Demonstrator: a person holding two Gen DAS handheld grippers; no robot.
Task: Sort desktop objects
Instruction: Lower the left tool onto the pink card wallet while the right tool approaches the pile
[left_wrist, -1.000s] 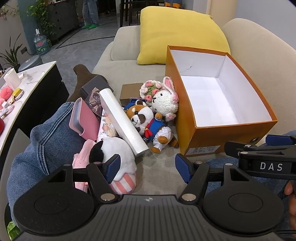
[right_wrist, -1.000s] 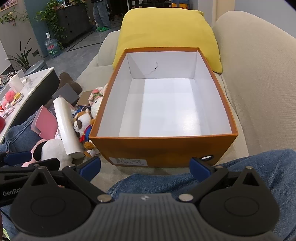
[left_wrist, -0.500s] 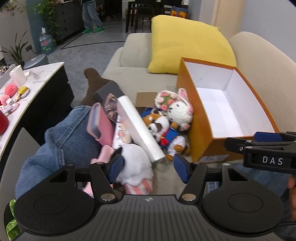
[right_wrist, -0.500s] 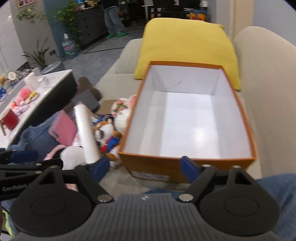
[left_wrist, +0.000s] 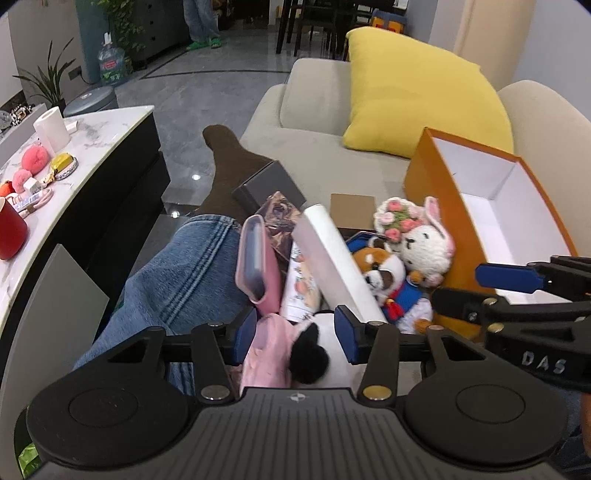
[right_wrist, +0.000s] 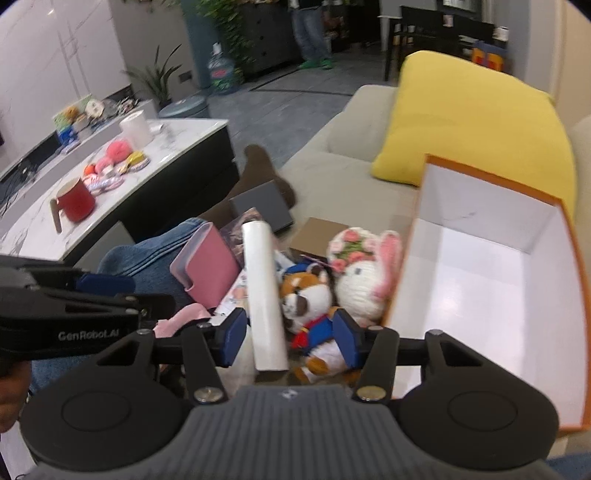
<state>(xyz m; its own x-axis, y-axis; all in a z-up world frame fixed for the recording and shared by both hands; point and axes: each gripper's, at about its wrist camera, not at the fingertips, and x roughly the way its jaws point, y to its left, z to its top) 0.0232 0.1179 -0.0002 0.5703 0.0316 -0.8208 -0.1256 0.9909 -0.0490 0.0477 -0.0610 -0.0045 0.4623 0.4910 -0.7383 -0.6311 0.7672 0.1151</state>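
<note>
A pile of toys lies on the beige sofa left of an empty orange box (left_wrist: 424, 177) (right_wrist: 480, 258). My left gripper (left_wrist: 295, 339) is closing, and a white plush with a black ear and pink cloth (left_wrist: 314, 354) sits between its blue pads; I see no firm press. My right gripper (right_wrist: 290, 339) is closing too, over the near end of a white roll (right_wrist: 262, 280) (left_wrist: 332, 258) and a red-panda plush (right_wrist: 303, 295) (left_wrist: 380, 269), and it grips neither. A white bunny with a flower crown (right_wrist: 362, 280) (left_wrist: 424, 243) leans on the box. A pink case (left_wrist: 255, 258) (right_wrist: 207, 269) stands by the roll.
A person's jeans leg (left_wrist: 177, 273) borders the pile on the left. A grey box (left_wrist: 269, 188) and a brown card (left_wrist: 351, 210) lie behind the toys. A yellow cushion (left_wrist: 417, 92) is at the sofa's back. The marble table (left_wrist: 110, 129) on the left holds a red mug (right_wrist: 74, 199).
Both grippers have swung left from the box toward the toy pile, and their jaws have narrowed. The plush now sits between the left pads, the roll and panda between the right.
</note>
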